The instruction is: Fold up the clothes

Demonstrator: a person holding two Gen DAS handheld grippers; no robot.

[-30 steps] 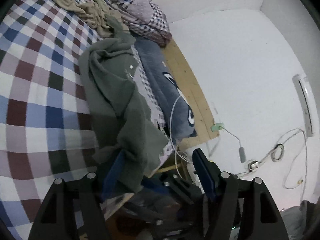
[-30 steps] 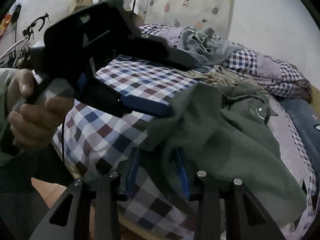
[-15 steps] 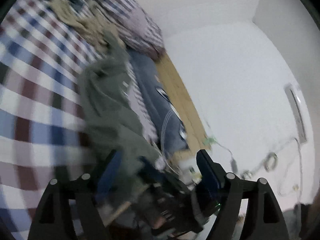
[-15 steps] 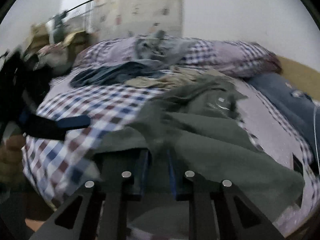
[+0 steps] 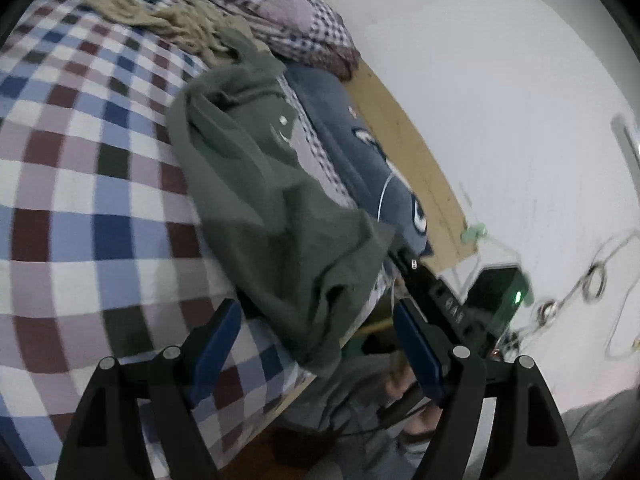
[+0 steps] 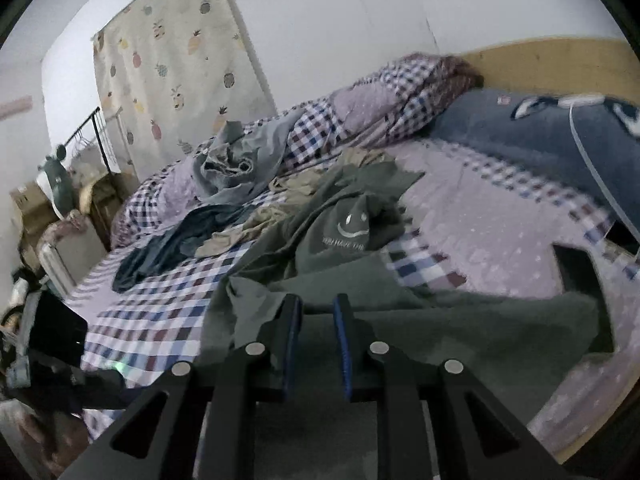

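White walls enclose a bedroom; a bed (image 5: 76, 184) covered in a blue, maroon and white checked sheet fills most of both views, with a wooden headboard (image 5: 416, 168) along the wall. A pineapple-print curtain (image 6: 172, 64) hangs at the far side in the right wrist view.

Item under task: an olive-green T-shirt (image 5: 272, 200), crumpled, lying on the bed near its edge, one end drooping over the side. A white smiley-face print (image 6: 352, 228) shows on its chest in the right wrist view.

Left gripper (image 5: 320, 328): fingers spread wide, blue pads (image 5: 216, 344) visible, nothing between them. The drooping end of the shirt lies ahead of the gap; contact cannot be confirmed.

Right gripper (image 6: 316, 332): fingers drawn narrow, with olive fabric of the shirt gathered between the blue pads (image 6: 342, 344). The cloth lies flat beneath and ahead of the fingers.

Other items on the bed: a tan garment (image 5: 168, 20), crumpled, beyond the shirt; a dark blue garment (image 6: 176, 240) to its left in the right wrist view; a grey garment (image 6: 236, 168) heaped near the checked quilt (image 6: 360, 108); a navy pillow (image 5: 372, 168) beside the headboard with a white cable (image 6: 592, 160) across it.

A hand (image 5: 404, 384) is partly visible below the bed edge in the left wrist view.
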